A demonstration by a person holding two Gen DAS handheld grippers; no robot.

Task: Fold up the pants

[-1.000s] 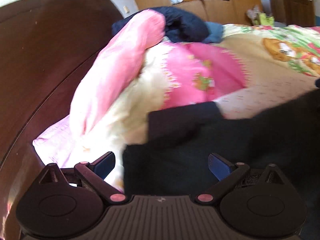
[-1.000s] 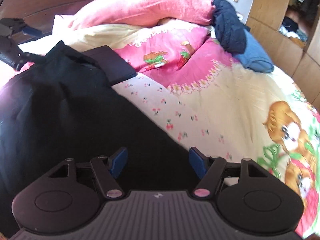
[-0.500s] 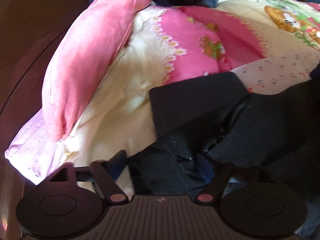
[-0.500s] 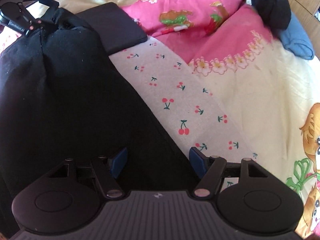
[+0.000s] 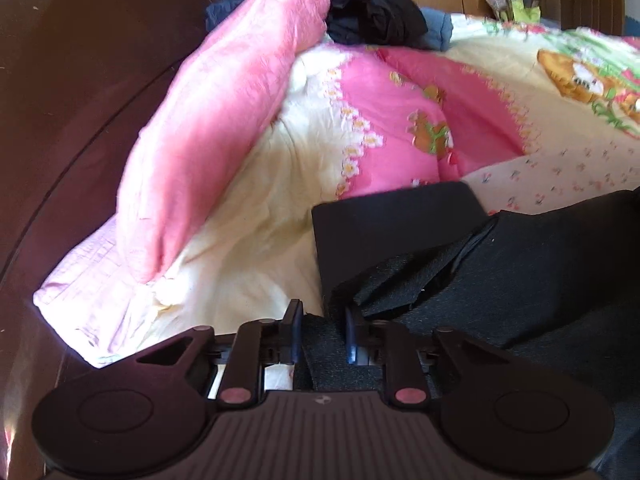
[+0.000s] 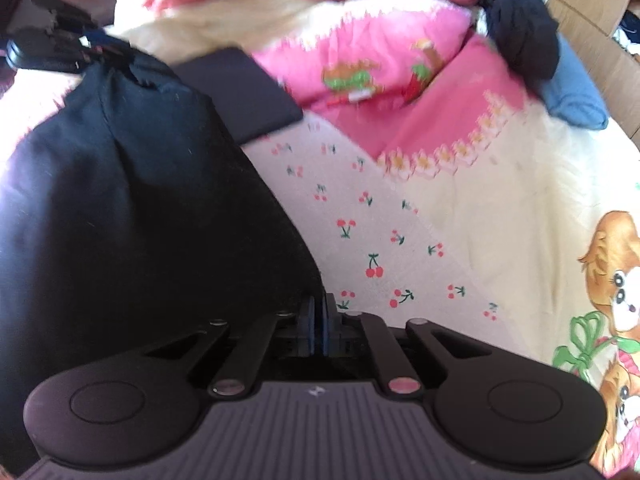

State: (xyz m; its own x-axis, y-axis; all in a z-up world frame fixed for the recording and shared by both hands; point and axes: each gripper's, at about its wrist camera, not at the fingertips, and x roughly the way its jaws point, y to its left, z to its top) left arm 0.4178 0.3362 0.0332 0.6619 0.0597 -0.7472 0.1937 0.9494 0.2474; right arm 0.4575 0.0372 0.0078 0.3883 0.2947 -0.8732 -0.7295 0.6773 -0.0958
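Left gripper [image 5: 322,334] is clamped on a bunched edge of the dark pants [image 5: 532,280]; I see cloth filling the narrow gap between its blue pads. Right gripper [image 6: 319,330] has its pads drawn almost together at the pants' right-hand edge. I cannot make out cloth between them, so whether it actually holds the pants I cannot tell.

Hidden or unclear: from the right wrist the pants [image 6: 140,216] read as a near-black mass with no seams or legs distinguishable, and they run out of view at the left and bottom. The far end of that view is motion-blurred; the left gripper [image 6: 52,50] shows there only as a smeared dark shape pinching a peak of the cloth. A flat dark rectangle [image 5: 396,224] lies ahead of the left gripper, partly under the pants; what it is I cannot tell.

Edges and room: right of the right gripper, the bedspread [image 6: 480,216] lies flat and bare. Ahead of the left gripper sits a pink pillow [image 5: 224,128], with the wooden headboard [image 5: 80,80] close on its left. A pile of dark clothes [image 5: 372,12] lies further ahead.
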